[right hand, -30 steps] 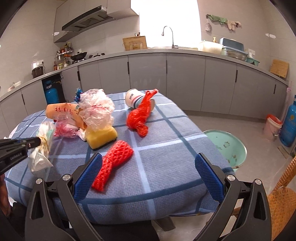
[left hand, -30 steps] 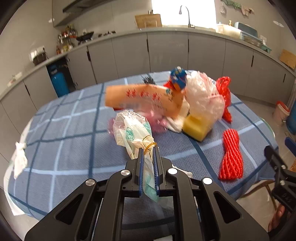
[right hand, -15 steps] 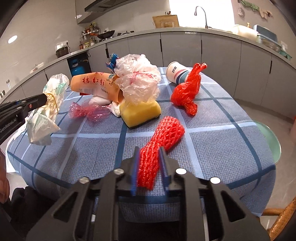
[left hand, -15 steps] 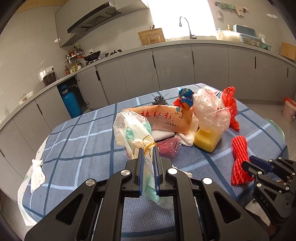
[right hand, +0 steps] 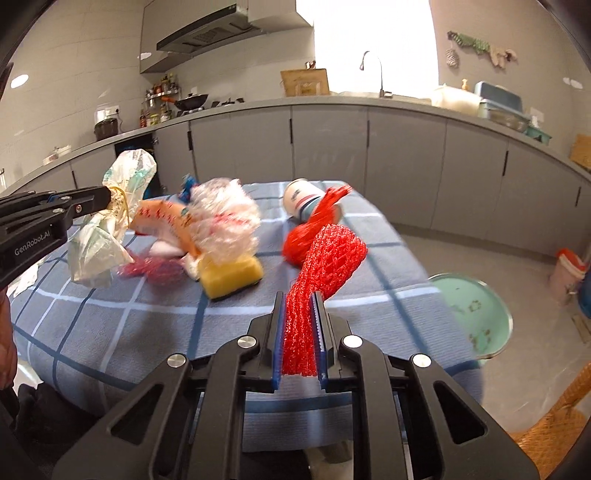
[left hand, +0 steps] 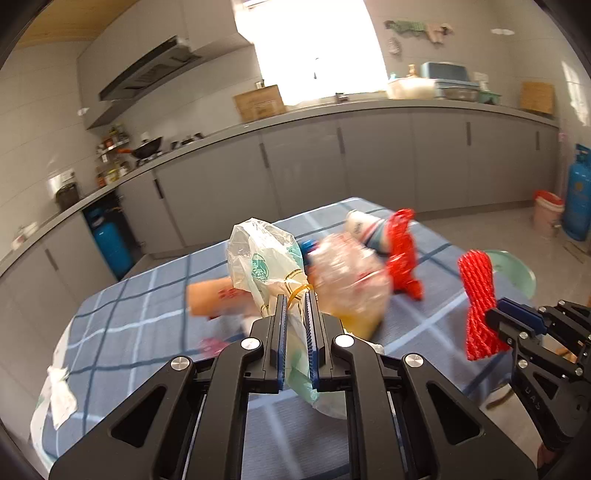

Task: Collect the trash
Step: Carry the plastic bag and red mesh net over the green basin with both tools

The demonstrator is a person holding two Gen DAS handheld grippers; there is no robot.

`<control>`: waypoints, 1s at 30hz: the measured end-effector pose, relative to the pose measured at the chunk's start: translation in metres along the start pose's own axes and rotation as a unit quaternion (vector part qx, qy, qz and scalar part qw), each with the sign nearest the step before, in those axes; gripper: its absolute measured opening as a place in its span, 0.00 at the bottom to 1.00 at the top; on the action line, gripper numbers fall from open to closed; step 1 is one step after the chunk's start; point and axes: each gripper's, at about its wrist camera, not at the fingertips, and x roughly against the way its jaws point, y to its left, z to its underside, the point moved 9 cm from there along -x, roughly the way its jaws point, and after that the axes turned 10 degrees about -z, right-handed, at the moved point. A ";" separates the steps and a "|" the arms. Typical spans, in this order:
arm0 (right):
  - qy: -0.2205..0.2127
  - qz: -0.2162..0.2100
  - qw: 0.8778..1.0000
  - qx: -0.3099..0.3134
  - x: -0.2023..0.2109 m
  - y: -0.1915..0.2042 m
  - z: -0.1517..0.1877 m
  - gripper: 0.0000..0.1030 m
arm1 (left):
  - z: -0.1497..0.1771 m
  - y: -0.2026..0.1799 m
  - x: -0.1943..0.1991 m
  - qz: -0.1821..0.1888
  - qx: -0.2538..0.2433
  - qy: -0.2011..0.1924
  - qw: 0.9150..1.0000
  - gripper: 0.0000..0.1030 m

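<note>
Red foam net (right hand: pixel 325 258) pinched in the closing right gripper (right hand: pixel 300 332), lifted clear of the checked tablecloth (right hand: pixel 147 325); tied plastic bag (left hand: pixel 269 266) clamped in the left gripper (left hand: pixel 295 332), above the remaining litter.

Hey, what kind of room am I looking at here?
Most likely a home kitchen: a range hood hangs over a wok on the stove, a sink faucet stands by the window, and grey cabinets run under the counter.
</note>
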 end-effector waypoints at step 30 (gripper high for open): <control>0.013 0.183 0.976 -0.119 -0.023 -0.279 -0.006 0.15 | -0.084 -0.283 -0.052 0.240 -0.106 -0.023 0.965 0.10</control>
